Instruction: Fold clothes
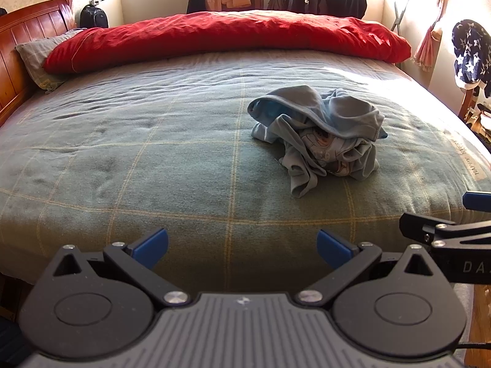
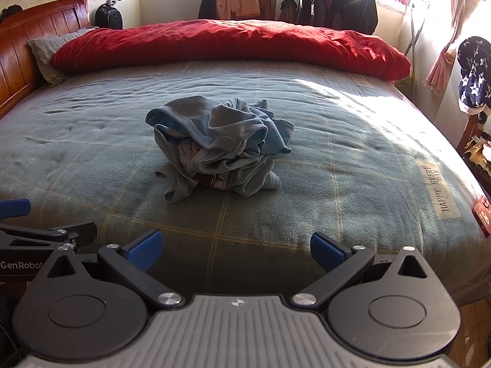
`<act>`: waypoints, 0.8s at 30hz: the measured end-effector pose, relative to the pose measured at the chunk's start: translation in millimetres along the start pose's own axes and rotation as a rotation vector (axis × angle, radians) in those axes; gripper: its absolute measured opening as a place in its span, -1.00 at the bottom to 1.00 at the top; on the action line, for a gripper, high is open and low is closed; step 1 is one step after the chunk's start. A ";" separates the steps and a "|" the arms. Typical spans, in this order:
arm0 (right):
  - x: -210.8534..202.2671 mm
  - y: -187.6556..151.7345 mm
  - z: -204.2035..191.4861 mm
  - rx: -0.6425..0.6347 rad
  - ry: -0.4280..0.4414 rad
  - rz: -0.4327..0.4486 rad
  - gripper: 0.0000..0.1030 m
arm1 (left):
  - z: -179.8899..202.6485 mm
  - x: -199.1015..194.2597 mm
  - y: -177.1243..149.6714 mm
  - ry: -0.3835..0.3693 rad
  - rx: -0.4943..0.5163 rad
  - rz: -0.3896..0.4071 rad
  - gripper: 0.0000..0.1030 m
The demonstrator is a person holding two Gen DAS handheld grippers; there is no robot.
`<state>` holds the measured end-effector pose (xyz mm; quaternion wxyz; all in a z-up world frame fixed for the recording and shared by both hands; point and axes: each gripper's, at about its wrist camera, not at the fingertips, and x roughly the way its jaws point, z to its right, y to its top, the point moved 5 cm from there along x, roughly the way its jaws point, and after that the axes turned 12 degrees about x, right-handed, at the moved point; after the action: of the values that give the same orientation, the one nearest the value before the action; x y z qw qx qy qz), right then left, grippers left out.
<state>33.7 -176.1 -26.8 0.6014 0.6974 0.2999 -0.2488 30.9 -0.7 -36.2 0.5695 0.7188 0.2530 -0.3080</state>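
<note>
A crumpled blue-grey garment (image 1: 319, 135) with a printed picture lies in a heap in the middle of the bed (image 1: 153, 159); the right wrist view shows the same garment (image 2: 218, 147). My left gripper (image 1: 242, 248) hovers at the bed's near edge, open, nothing between its blue pads, well short of the heap. My right gripper (image 2: 236, 248) is likewise open and empty beside it. The right gripper's arm (image 1: 445, 233) shows at the right edge of the left wrist view, and the left gripper's arm (image 2: 46, 233) at the left edge of the right wrist view.
A green checked blanket (image 2: 337, 165) covers the bed. A rolled red duvet (image 1: 227, 36) lies along the far side, with a grey pillow (image 1: 36, 58) and wooden headboard (image 1: 27, 27) at left. Dark clothes (image 2: 337, 3) hang on a rack beyond. A star-patterned cloth (image 2: 474, 73) hangs at right.
</note>
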 end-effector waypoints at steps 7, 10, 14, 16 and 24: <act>-1.2 0.9 0.6 0.001 0.001 0.003 1.00 | 0.5 -0.5 0.6 0.002 0.000 0.001 0.99; -0.5 0.5 1.2 0.000 0.000 0.001 1.00 | 0.9 -0.9 0.8 0.002 0.002 0.002 0.99; -0.4 0.1 2.0 0.004 0.000 0.000 1.00 | 1.3 -1.0 1.1 0.002 0.005 0.001 0.99; -0.9 0.1 1.6 0.004 0.000 0.001 1.00 | 1.3 -1.2 0.6 0.003 0.004 0.002 0.99; 1.4 1.2 2.3 -0.003 -0.002 -0.003 1.00 | 0.7 0.0 0.7 -0.004 -0.001 0.004 0.99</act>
<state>35.5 -178.3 -27.3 0.6026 0.6957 0.3005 -0.2499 31.3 -1.5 -35.9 0.5711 0.7185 0.2504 -0.3081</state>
